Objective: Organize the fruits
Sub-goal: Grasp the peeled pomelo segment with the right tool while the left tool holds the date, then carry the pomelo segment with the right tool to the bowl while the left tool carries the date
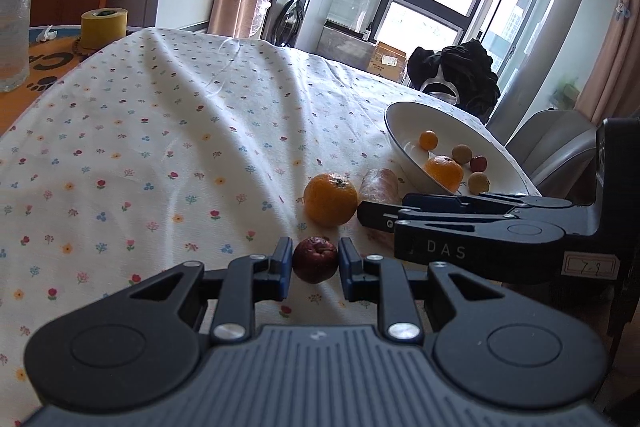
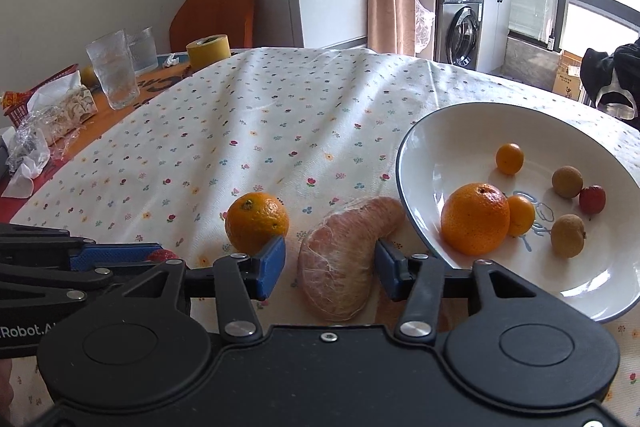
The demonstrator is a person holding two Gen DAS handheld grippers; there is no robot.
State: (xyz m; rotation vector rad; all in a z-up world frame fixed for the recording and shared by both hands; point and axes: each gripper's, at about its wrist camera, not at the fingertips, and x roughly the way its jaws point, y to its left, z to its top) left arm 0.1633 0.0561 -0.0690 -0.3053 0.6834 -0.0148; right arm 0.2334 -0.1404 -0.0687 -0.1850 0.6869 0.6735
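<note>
Two tools busy | left tool (image 1: 315,263) apart around red fruit (image 1: 315,259) | right tool (image 2: 330,263) apart around wrapped slice (image 2: 344,259) | orange (image 2: 257,228) at 11 o'clock, may get bumped and roll.

Each gripper is matte black plastic: a ribbed grey-black deck sits behind the jaws, flanked by 2 round pivot housings with recessed discs. From the deck, black linkage bars fastened with silver rivets run forward to 2 blue fingers on the left gripper (image 1: 315,261) and on the right gripper (image 2: 330,264). Seen side-on, the right gripper's arm reads "DAS" in grey letters, with a small handwritten label behind it, and the left's shows white "Robot.A" lettering.
</note>
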